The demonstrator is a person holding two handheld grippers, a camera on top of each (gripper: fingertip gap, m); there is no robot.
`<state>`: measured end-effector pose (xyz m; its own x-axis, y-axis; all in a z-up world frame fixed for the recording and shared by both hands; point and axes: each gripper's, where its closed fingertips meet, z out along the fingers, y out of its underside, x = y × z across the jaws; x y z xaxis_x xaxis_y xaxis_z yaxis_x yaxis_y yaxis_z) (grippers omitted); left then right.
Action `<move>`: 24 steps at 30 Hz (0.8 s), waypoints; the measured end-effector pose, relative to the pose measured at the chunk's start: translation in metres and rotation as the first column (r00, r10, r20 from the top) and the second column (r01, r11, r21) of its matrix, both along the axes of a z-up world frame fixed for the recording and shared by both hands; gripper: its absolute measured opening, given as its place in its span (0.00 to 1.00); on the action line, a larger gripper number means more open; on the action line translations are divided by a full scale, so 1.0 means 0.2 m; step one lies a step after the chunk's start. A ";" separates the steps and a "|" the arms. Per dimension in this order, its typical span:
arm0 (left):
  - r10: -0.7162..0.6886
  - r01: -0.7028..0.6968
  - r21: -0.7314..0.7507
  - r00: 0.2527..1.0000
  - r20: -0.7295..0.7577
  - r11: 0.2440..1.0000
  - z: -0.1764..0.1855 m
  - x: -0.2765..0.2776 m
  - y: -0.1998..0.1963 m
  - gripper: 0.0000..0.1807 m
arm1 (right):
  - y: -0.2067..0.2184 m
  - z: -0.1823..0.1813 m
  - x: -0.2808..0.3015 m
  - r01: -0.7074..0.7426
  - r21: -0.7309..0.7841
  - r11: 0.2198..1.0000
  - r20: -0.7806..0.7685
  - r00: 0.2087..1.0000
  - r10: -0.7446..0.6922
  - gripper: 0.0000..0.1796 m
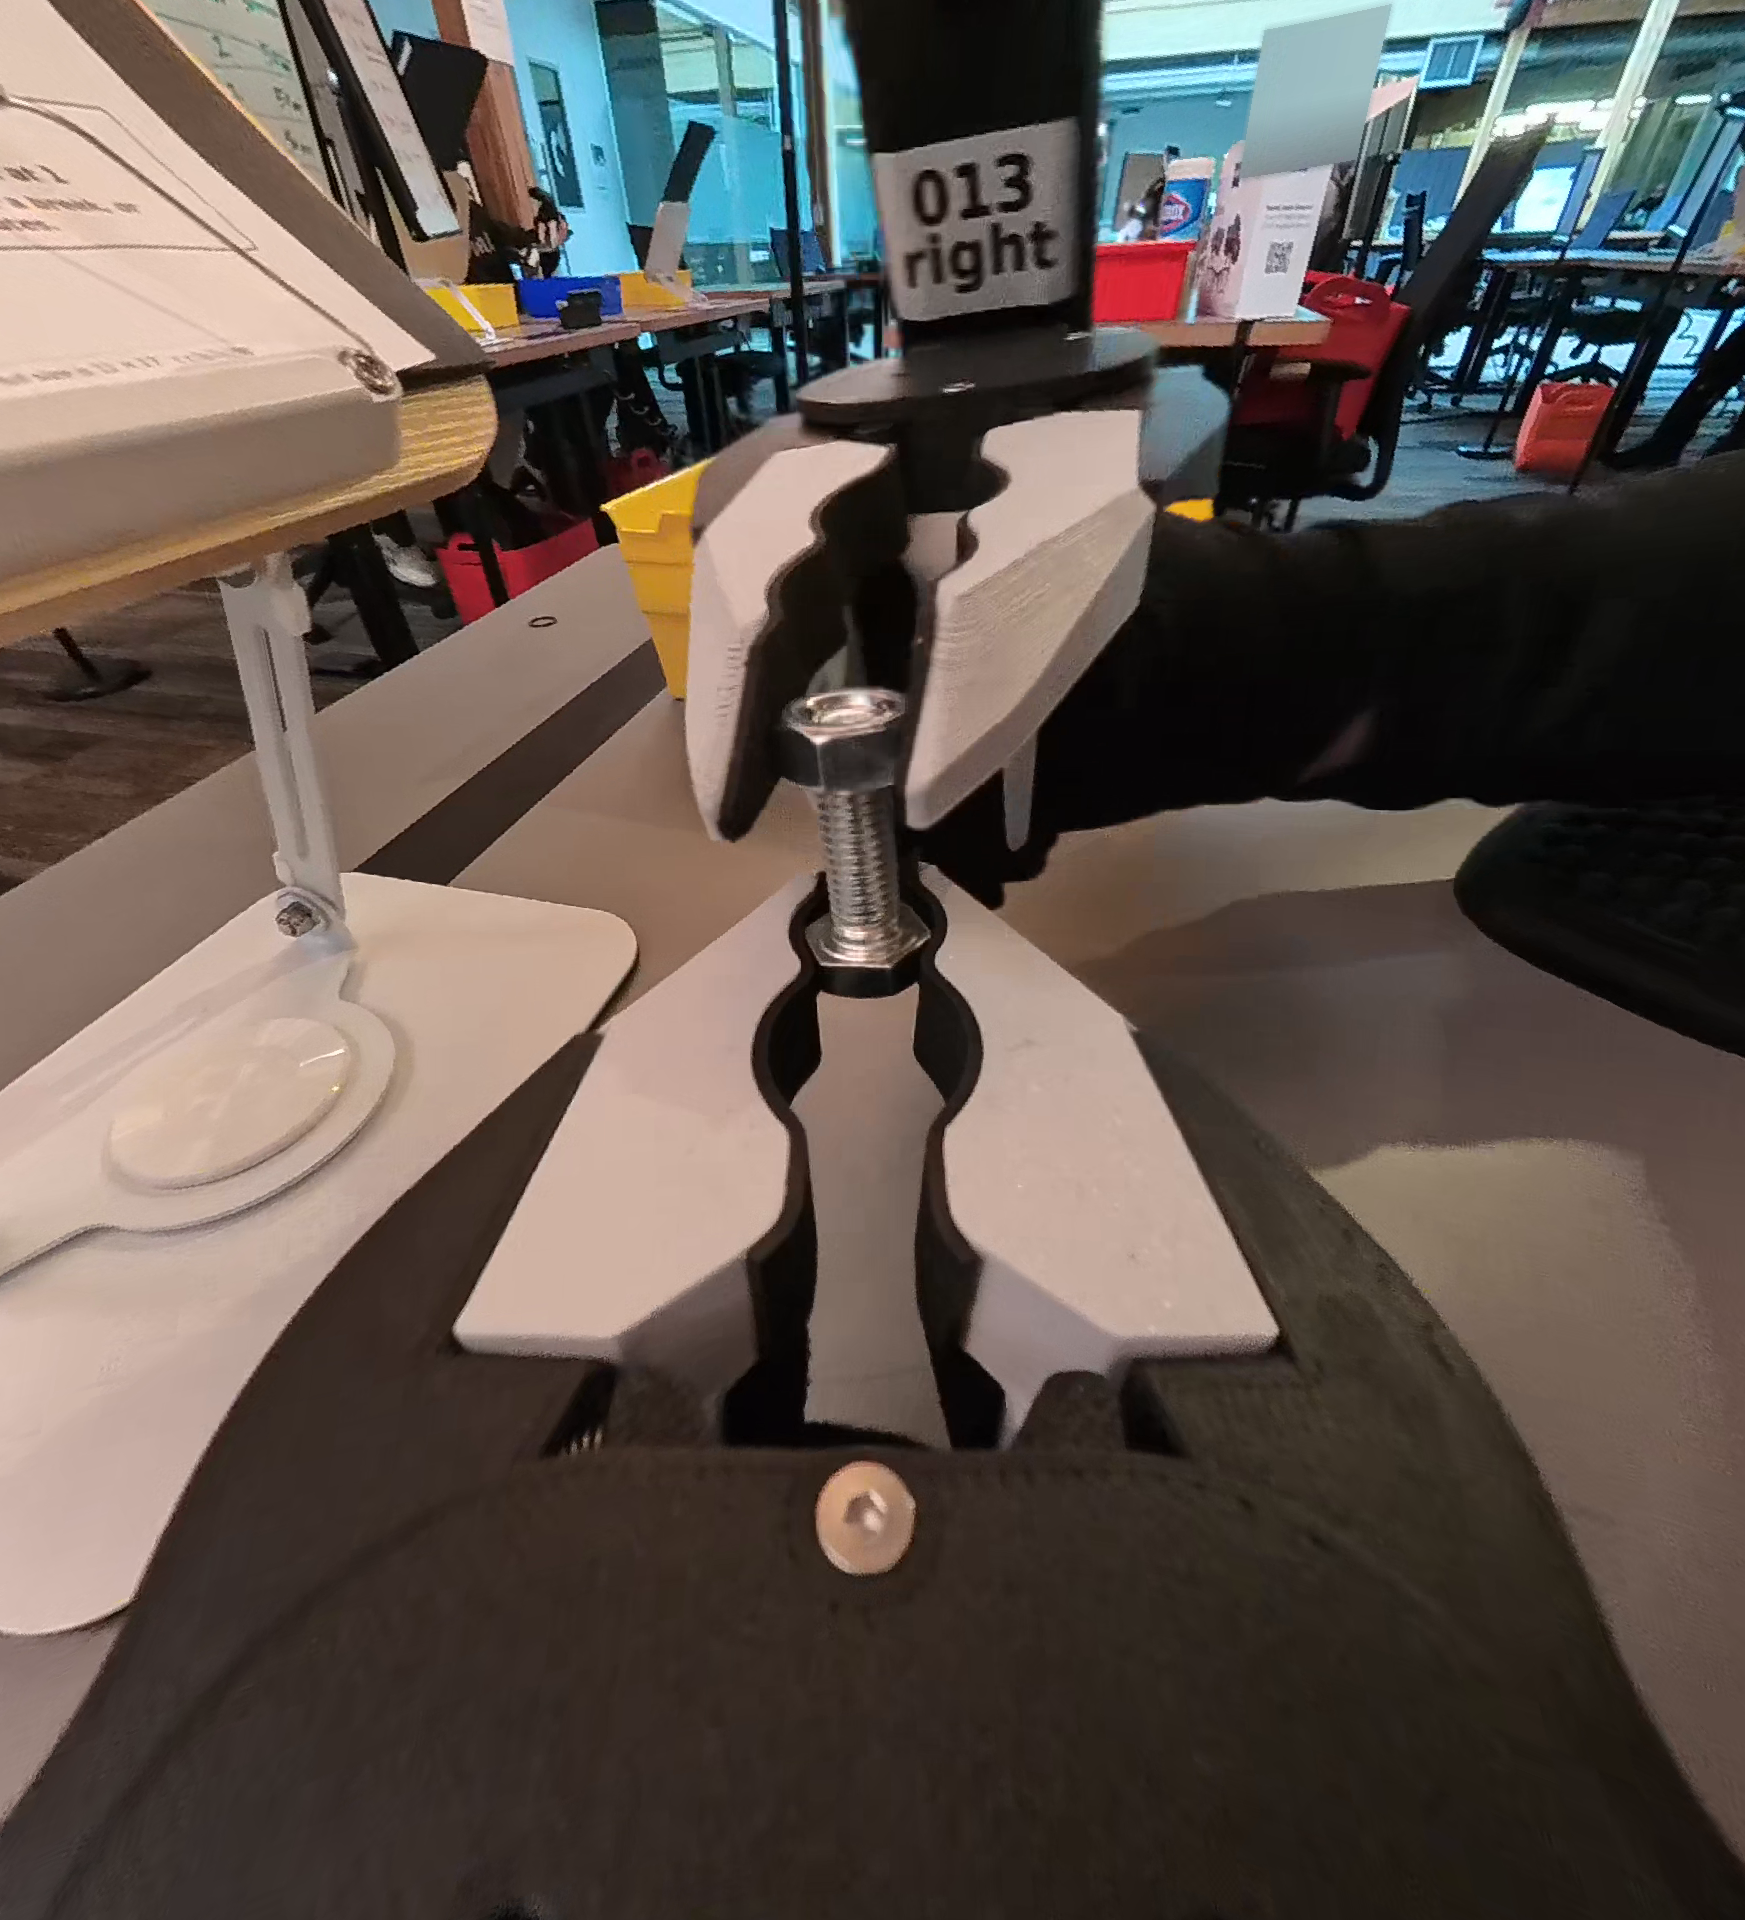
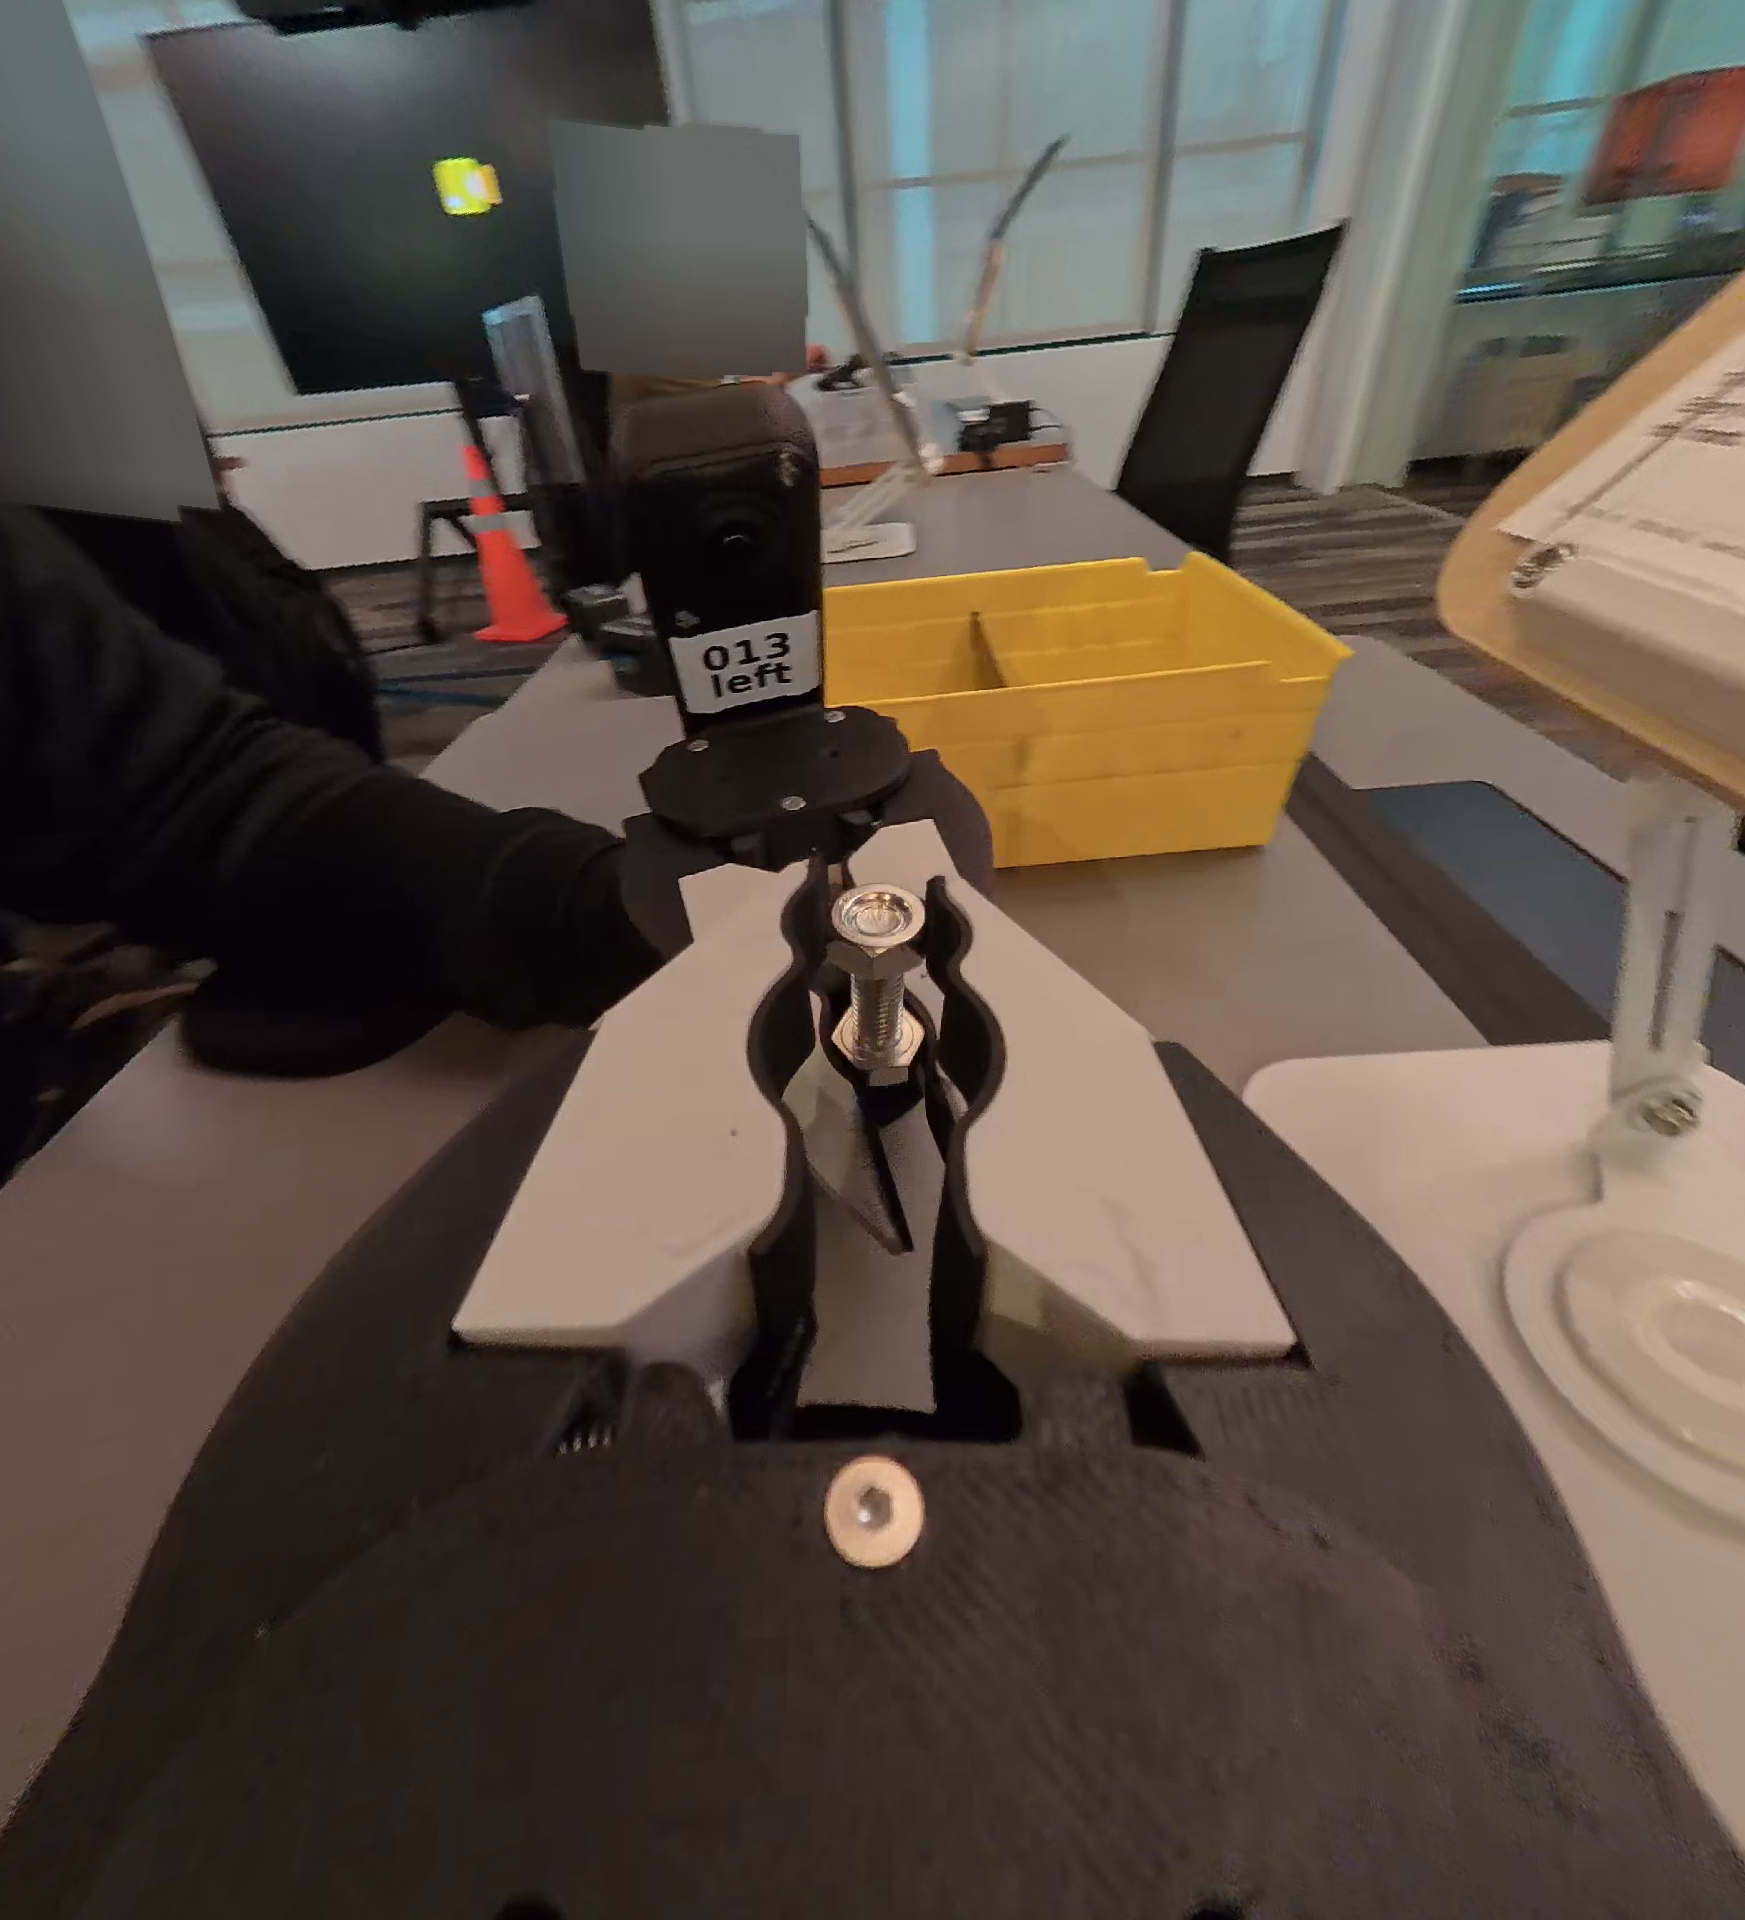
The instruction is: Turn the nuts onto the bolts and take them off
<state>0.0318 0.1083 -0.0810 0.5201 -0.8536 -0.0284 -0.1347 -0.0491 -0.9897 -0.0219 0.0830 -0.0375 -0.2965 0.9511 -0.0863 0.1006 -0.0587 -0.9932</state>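
Note:
A silver bolt (image 1: 855, 842) stands upright in the air between the two grippers, with a silver nut (image 1: 866, 945) threaded low on its shank. My left gripper (image 1: 866, 899) is shut on the nut, which sits in the notch near its fingertips. My right gripper (image 1: 837, 821) comes down from above and is shut on the bolt's hex head (image 1: 842, 738). In the right wrist view, my right gripper (image 2: 873, 888) holds the bolt head (image 2: 873, 920). The nut (image 2: 878, 1044) sits below it, between the left gripper's fingers (image 2: 847, 1153).
A grey table (image 1: 1470, 1143) lies below. A yellow divided bin (image 2: 1107, 727) stands at its far side. A white stand base (image 1: 224, 1143) carries a tilted board with paper (image 1: 120, 312). Black-sleeved arms (image 1: 1470, 644) hold the grippers. A black mesh pad (image 1: 1678, 914) is at the right. One gripper's finger ends stand about 6 cm off the other's.

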 end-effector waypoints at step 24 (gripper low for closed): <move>0.017 -0.017 -0.003 0.999 -0.030 1.000 -0.03 0.01 0.01 0.06 | 0.04 0.01 0.01 0.490 0.014 0.872 -0.039 0.871 -0.489 0.24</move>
